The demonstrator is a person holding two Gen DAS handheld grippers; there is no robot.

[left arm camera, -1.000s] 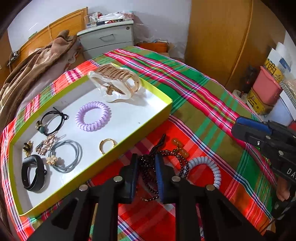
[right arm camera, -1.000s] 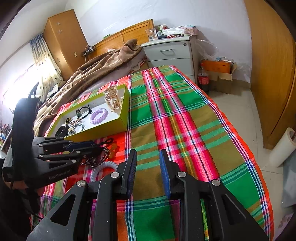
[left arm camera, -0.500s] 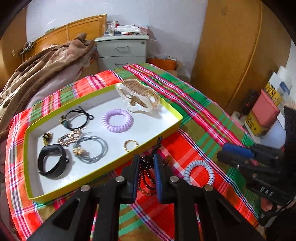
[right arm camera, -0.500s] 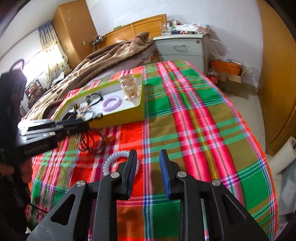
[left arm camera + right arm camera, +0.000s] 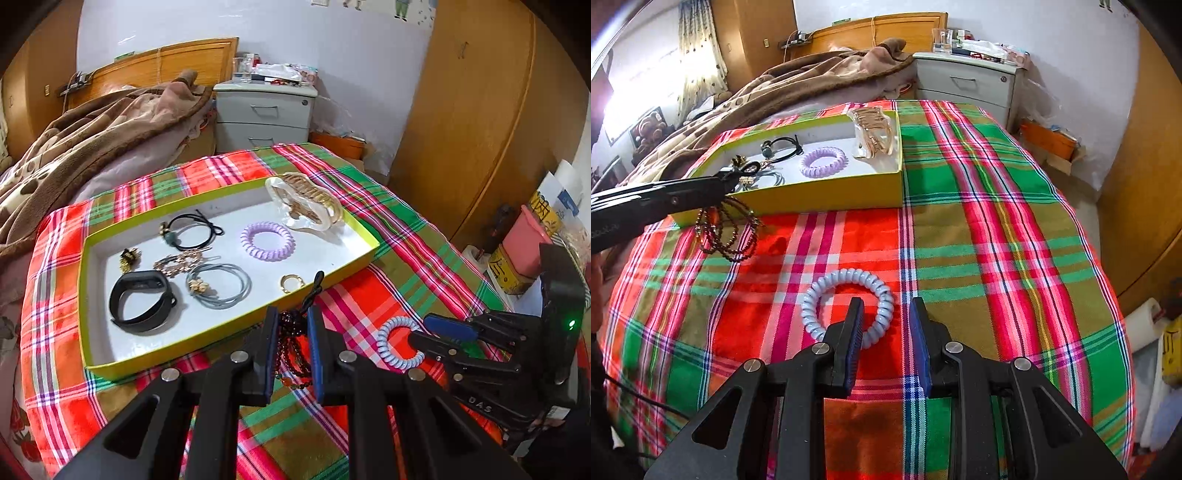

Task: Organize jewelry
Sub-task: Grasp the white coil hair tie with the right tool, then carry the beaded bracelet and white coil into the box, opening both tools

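Got the beaded necklace (image 5: 291, 347) off the bed, pinched in my left hand-held gripper (image 5: 291, 332) beside the tray (image 5: 229, 332). Right hand-held gripper (image 5: 886, 325), half-open and empty, now reaches the blue coil tie (image 5: 846, 302).

Plaid cloth (image 5: 979, 229) right of yellow tray (image 5: 827, 194) lies open.

Bright daylight, window glare, fisheye-warped edges.

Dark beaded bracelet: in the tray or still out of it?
Out. The dark beaded bracelet hangs from the left gripper above the plaid cloth, just outside the tray.
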